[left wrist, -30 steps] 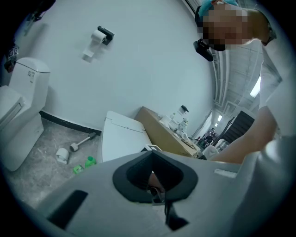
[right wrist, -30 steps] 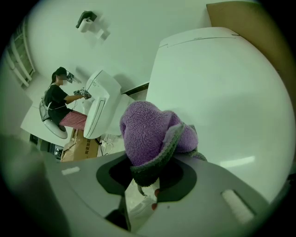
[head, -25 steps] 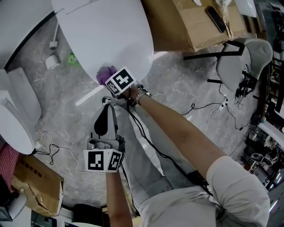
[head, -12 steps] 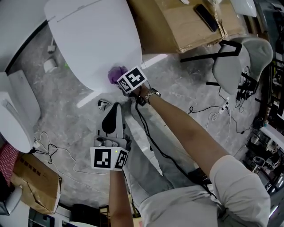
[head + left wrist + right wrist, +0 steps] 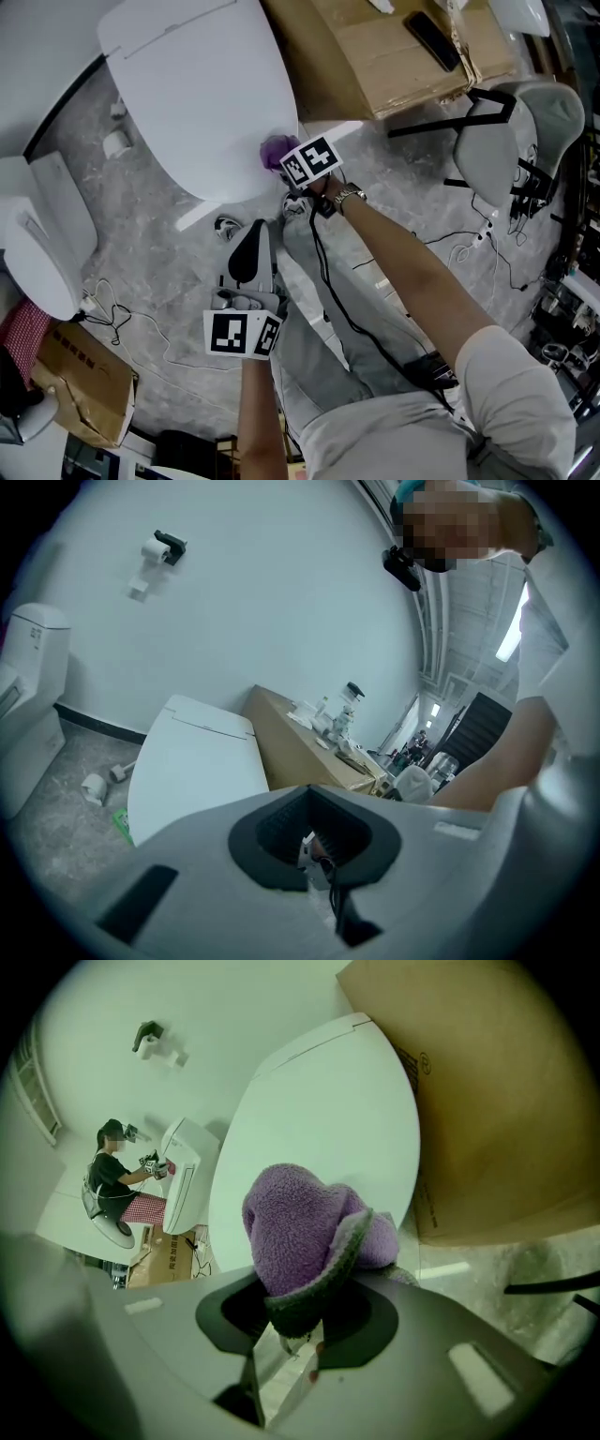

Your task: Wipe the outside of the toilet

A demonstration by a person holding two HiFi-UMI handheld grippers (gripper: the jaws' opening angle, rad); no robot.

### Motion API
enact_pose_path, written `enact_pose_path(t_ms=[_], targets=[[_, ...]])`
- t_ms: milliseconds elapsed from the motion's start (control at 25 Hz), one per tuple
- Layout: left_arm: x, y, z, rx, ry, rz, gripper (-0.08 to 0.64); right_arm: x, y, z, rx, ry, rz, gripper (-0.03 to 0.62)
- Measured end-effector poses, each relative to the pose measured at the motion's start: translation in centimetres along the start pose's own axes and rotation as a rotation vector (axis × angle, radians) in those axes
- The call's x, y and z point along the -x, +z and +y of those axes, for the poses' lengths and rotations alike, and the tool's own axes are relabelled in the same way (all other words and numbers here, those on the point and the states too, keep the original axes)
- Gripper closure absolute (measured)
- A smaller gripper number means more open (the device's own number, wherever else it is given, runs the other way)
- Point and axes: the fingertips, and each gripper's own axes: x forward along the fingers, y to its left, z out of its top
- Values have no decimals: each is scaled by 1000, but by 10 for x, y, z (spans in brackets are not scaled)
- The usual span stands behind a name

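Note:
A white toilet (image 5: pixel 202 89) with its lid down fills the upper left of the head view. My right gripper (image 5: pixel 287 157) is shut on a purple cloth (image 5: pixel 275 149) and presses it against the toilet's front right rim. In the right gripper view the cloth (image 5: pixel 305 1227) bulges out of the gripper (image 5: pixel 302 1314), with the toilet lid (image 5: pixel 323 1124) just behind it. My left gripper (image 5: pixel 249 246) hangs lower, over the floor beside the person's leg, apart from the toilet and holding nothing. Its fingers are hidden in the left gripper view, where the toilet (image 5: pixel 192 761) lies ahead.
A second white toilet (image 5: pixel 42 239) stands at the left. A large cardboard box (image 5: pixel 394 52) with a phone (image 5: pixel 433 39) on it sits right of the toilet, a grey chair (image 5: pixel 511 131) beyond. Cables (image 5: pixel 122 323), a paper roll (image 5: pixel 117 142) and another box (image 5: pixel 80 380) lie on the floor.
My right gripper has slid the purple cloth to the right along the toilet's front rim. The left gripper has drifted right and a little lower in the head view.

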Motion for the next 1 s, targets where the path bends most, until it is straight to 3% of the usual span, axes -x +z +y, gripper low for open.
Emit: enact_pose_path(t_ms=[160, 360, 520, 680, 1000], targets=[[-4, 5, -9, 1, -1, 3, 554, 15, -1, -23, -28, -27, 5, 471], [-9, 15, -13, -4, 10, -14, 554, 27, -16, -77, -60, -160, 12, 468], [-1, 19, 13, 13, 43, -42, 554, 35, -23, -79, -120, -157, -29, 468], [12, 26, 47, 33, 41, -51, 554, 32, -27, -55, -92, -166, -42, 466], [78, 66, 132, 40, 27, -90, 554, 1, -3, 52, -150, -135, -181, 463]])
